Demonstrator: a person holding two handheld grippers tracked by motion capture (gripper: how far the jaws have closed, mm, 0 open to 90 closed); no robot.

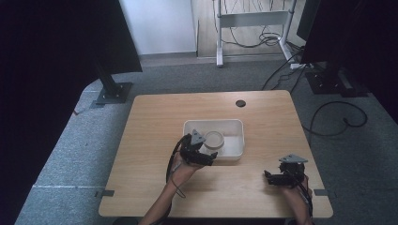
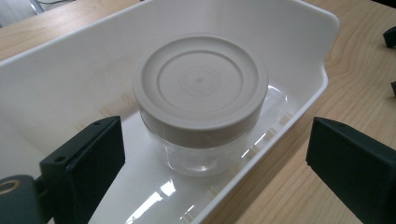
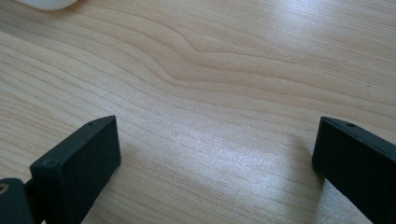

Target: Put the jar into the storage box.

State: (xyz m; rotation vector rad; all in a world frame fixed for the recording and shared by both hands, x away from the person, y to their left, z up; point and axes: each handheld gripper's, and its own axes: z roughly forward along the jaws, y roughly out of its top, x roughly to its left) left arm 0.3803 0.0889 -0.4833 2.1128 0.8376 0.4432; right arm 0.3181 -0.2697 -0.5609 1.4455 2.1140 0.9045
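lidded jar upright in white tray, left gripper fingers spread before it, right gripper fingers spread

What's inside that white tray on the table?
One clear jar with a pale lid stands in the white tray. The jar looks empty, though its lid hides the top.

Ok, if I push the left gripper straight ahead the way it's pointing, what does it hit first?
Most likely the lidded jar standing in the white tray. The left gripper is open and the jar sits centred ahead between its jaws, though the tray's near rim runs below them and could catch first if the gripper is low.
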